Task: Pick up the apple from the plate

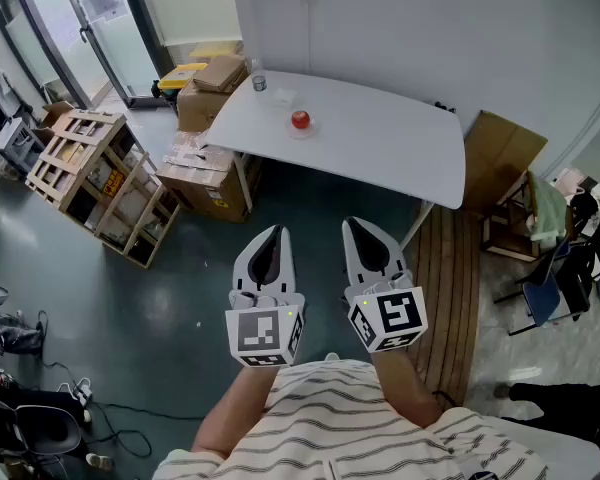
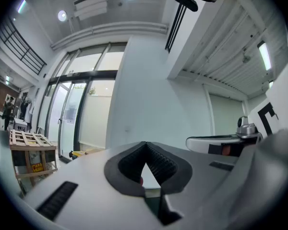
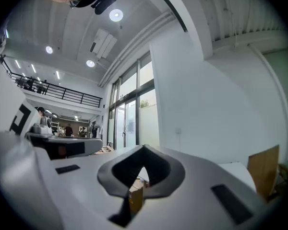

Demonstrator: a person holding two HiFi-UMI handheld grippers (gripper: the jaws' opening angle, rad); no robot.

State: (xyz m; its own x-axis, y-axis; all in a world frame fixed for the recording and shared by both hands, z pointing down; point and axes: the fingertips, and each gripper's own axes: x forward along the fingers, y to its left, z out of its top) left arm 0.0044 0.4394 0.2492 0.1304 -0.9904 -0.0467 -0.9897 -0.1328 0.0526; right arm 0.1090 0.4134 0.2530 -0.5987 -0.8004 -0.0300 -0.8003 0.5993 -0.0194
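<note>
**Tech A:** Nearest item is the person's striped shirt, at the bottom edge of the head view. Just ahead of it are the left gripper and the right gripper, side by side and held level. Report jaw condition.

**Tech B:** Left gripper: jaws fully together, tips meeting, nothing clamped. Right gripper: same condition in its own view, tips in contact, nothing between them.

**Tech A:** Location of the apple?

**Tech B:** The red apple sits on a small clear plate on the white table, in the table's left half. Both grippers are well apart from it, over the dark floor, short of the table's near edge.

**Tech A:** Other items?

**Tech B:** A small container stands near the table's far left corner, apart from the plate. Cardboard boxes are stacked beside the table's left end. A wooden crate stands further left on the floor.
</note>
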